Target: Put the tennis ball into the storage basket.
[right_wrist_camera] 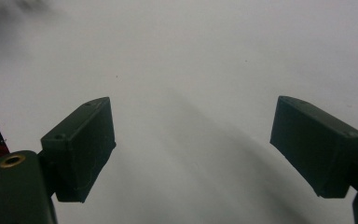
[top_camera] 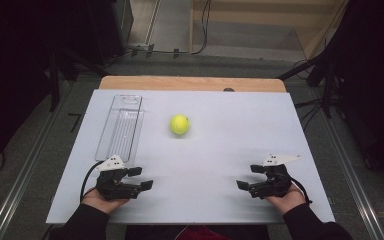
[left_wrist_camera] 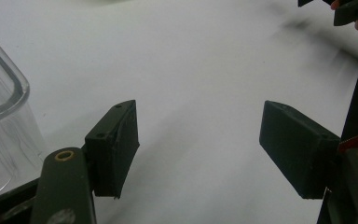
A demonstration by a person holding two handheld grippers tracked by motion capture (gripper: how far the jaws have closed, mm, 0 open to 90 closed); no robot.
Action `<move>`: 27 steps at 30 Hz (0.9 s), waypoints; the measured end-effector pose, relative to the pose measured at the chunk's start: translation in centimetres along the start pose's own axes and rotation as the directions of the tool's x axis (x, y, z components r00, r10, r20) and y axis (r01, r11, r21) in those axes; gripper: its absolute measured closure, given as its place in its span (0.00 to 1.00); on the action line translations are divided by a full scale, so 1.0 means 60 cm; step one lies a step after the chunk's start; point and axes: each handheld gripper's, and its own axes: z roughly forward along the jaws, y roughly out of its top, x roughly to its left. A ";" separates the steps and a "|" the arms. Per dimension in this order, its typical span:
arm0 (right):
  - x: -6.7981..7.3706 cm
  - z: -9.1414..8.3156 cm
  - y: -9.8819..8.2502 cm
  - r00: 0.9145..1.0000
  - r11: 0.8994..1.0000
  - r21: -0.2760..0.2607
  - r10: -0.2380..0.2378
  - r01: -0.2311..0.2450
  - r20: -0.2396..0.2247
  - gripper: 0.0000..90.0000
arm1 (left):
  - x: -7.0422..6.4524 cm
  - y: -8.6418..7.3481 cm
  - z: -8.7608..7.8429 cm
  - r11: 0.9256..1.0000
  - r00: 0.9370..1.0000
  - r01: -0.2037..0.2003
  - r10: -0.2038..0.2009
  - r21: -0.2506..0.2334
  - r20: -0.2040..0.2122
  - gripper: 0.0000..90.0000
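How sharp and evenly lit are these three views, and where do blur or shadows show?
High view: white table board evenly lit, surroundings dark, yellow-green tennis ball and clear plastic oblong tray fairly crisp. Left gripper view: soft focus, smeared dark streaks at upper right, tray wall glinting. Right gripper view: black fingers readable, faint diagonal shadow on the board.

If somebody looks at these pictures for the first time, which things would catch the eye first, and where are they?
The bright yellow-green tennis ball stands out first, alone near the middle of the white table board. To its left lies a long clear plastic tray, empty, pointing away from the person. Near the front edge, the black left gripper and black right gripper rest in the person's hands, both with jaws open and holding nothing.
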 end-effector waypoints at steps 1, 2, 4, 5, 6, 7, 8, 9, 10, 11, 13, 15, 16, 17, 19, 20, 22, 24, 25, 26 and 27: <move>0.000 0.000 0.000 1.000 1.000 0.000 0.000 0.000 -0.003 0.13 | 0.000 0.000 -0.001 1.000 1.000 0.000 0.000 0.001 0.006 0.32; 0.000 -0.001 0.000 1.000 1.000 0.001 0.002 -0.002 -0.007 0.13 | 0.001 -0.001 -0.001 1.000 1.000 0.001 -0.001 -0.001 0.010 0.32; 0.000 -0.001 0.000 1.000 1.000 0.002 0.004 -0.004 -0.011 0.13 | 0.000 0.000 -0.002 1.000 1.000 0.002 -0.002 0.000 0.013 0.32; -0.001 0.000 0.000 1.000 1.000 0.004 0.001 -0.001 -0.014 0.13 | -0.001 0.000 -0.002 1.000 1.000 0.002 -0.002 -0.004 0.014 0.32; -0.001 0.000 0.000 1.000 1.000 0.004 0.001 -0.001 -0.016 0.13 | -0.001 0.000 -0.002 1.000 1.000 0.003 -0.003 -0.005 0.014 0.32; -0.001 0.000 0.000 1.000 1.000 0.004 0.001 -0.001 -0.016 0.13 | -0.001 0.000 -0.002 1.000 1.000 0.004 -0.004 -0.006 0.012 0.32; -0.001 0.001 0.000 1.000 1.000 0.005 -0.002 0.002 -0.015 0.13 | -0.001 0.000 -0.002 1.000 1.000 0.003 -0.003 -0.006 0.011 0.32; -0.001 0.001 0.000 1.000 1.000 0.007 0.001 -0.001 -0.017 0.13 | -0.001 0.000 -0.002 1.000 1.000 0.003 -0.003 -0.006 0.010 0.32; -0.001 0.001 0.000 1.000 1.000 0.007 0.001 -0.001 -0.017 0.13 | -0.001 0.000 -0.002 1.000 1.000 0.004 -0.004 -0.007 0.009 0.32; -0.001 0.001 0.000 1.000 1.000 0.008 0.002 -0.002 -0.016 0.13 | -0.001 0.000 -0.002 1.000 1.000 0.002 -0.002 -0.007 0.007 0.32; -0.001 0.002 -0.001 1.000 1.000 0.011 0.002 -0.002 -0.018 0.13 | -0.001 0.000 -0.002 1.000 1.000 0.000 0.000 -0.005 0.003 0.32; -0.001 0.002 -0.001 1.000 1.000 0.012 0.005 -0.005 -0.017 0.13 | 0.000 0.000 -0.001 1.000 1.000 0.004 -0.004 -0.004 0.005 0.32; -0.001 0.002 -0.002 1.000 1.000 0.015 0.010 -0.010 -0.018 0.13 | 0.000 0.001 -0.001 1.000 1.000 0.008 -0.008 -0.006 0.005 0.32; -0.001 0.002 -0.002 1.000 1.000 0.015 0.010 -0.010 -0.018 0.13 | 0.000 0.001 -0.001 1.000 1.000 0.008 -0.008 -0.006 0.005 0.32; -0.002 0.001 -0.003 1.000 1.000 0.015 0.010 -0.010 -0.019 0.13 | 0.000 0.001 -0.001 1.000 1.000 0.006 -0.006 -0.005 0.005 0.32; -0.002 0.001 -0.003 1.000 1.000 0.013 0.006 -0.006 -0.021 0.13 | 0.000 0.001 0.000 1.000 1.000 0.004 -0.004 -0.006 0.006 0.32; -0.001 0.001 -0.002 1.000 1.000 0.011 0.007 -0.007 -0.022 0.13 | -0.001 0.001 -0.001 1.000 1.000 0.004 -0.004 -0.005 0.007 0.32; 0.000 0.001 -0.002 1.000 1.000 0.012 0.006 -0.006 -0.020 0.14 | -0.001 0.001 -0.001 1.000 1.000 0.004 -0.004 -0.005 0.007 0.32; 0.000 0.001 -0.002 1.000 1.000 0.012 0.006 -0.006 -0.020 0.14 | -0.001 0.001 -0.001 1.000 1.000 0.005 -0.005 -0.006 0.007 0.32; 0.000 0.001 -0.002 1.000 1.000 0.013 0.007 -0.006 -0.022 0.14 | 0.000 0.001 -0.001 1.000 1.000 0.006 -0.006 -0.005 0.008 0.32; 0.000 0.001 -0.002 1.000 1.000 0.013 0.007 -0.006 -0.022 0.14 | 0.000 0.001 -0.001 1.000 1.000 0.008 -0.008 -0.005 0.009 0.32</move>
